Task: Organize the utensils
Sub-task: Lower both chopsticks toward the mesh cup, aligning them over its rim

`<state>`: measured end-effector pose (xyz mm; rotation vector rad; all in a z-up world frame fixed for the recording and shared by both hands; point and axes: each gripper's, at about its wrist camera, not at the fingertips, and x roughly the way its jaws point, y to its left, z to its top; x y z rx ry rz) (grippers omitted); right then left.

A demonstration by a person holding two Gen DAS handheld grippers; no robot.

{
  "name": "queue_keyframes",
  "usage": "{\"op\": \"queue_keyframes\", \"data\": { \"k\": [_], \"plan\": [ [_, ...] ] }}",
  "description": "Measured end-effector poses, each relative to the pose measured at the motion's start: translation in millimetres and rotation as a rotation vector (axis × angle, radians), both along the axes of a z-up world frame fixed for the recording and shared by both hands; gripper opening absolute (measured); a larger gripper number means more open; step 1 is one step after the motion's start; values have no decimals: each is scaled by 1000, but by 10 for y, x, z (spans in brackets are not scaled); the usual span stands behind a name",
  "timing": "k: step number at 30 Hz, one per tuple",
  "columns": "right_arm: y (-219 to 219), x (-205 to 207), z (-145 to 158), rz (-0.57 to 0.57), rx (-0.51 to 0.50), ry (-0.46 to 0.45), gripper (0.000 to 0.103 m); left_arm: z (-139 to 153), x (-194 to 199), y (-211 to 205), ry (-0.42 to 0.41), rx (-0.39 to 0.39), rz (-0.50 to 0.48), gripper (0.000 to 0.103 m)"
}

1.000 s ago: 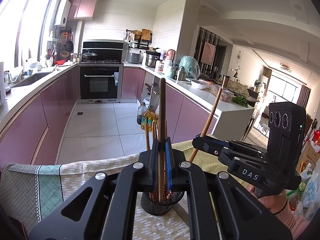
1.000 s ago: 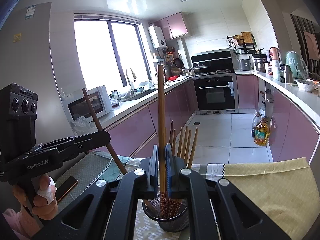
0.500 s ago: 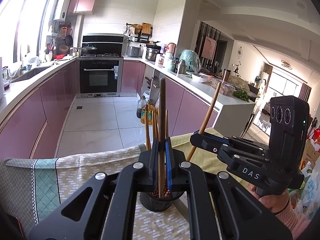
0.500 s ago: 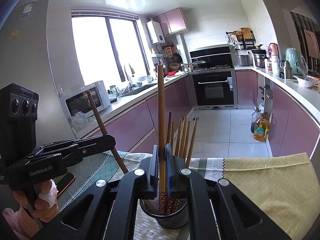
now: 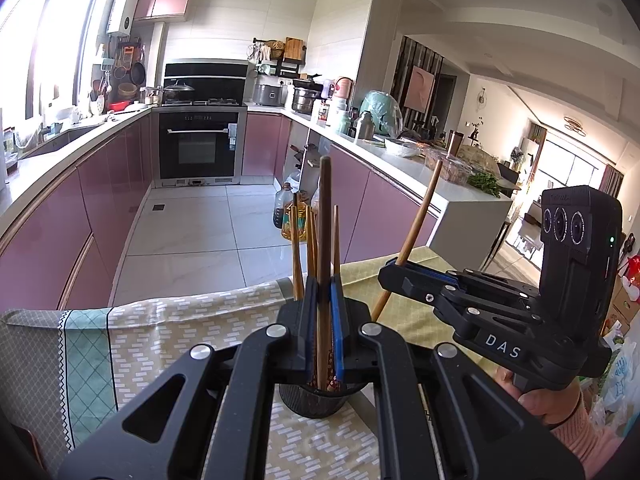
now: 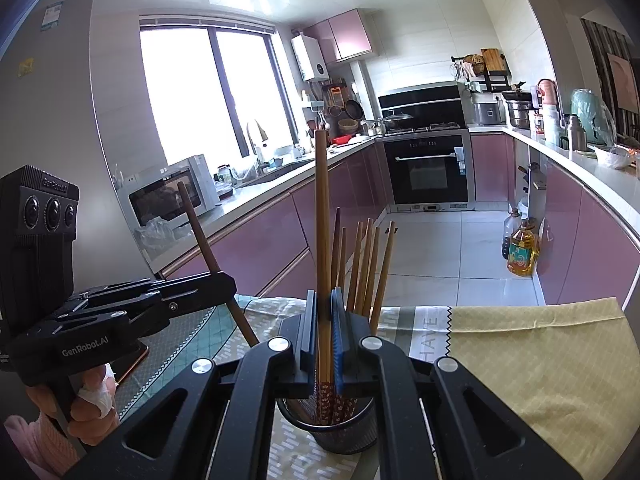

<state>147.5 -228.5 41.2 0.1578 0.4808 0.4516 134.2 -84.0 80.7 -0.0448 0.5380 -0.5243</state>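
Both my grippers dipped a bit: chopstick holder [image 6: 334,426] sits higher in right view, kitchen bkgd shifted up too.

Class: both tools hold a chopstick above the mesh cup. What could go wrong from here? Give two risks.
1. The left tool and right tool converge on one small mesh cup; their chopsticks could collide.
2. The cup already holds several upright chopsticks; a lowered one might snag them or tip the cup.

The table [image 6: 224,320] at the bottom of both frames is covered by a patterned cloth [image 5: 180,328] and, to the right, a yellow cloth [image 6: 540,352]. A black mesh holder [image 6: 340,430] stands low centre; a phone [image 6: 130,362] lies lower left.
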Motion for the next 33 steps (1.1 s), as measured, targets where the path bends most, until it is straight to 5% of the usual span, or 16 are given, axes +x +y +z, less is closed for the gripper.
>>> {"op": "queue_keyframes", "data": {
  "k": [33],
  "plan": [
    [52,76,-242,14,-18,59,6,-194,130,-95,39,29,-10,7]
  ]
}}
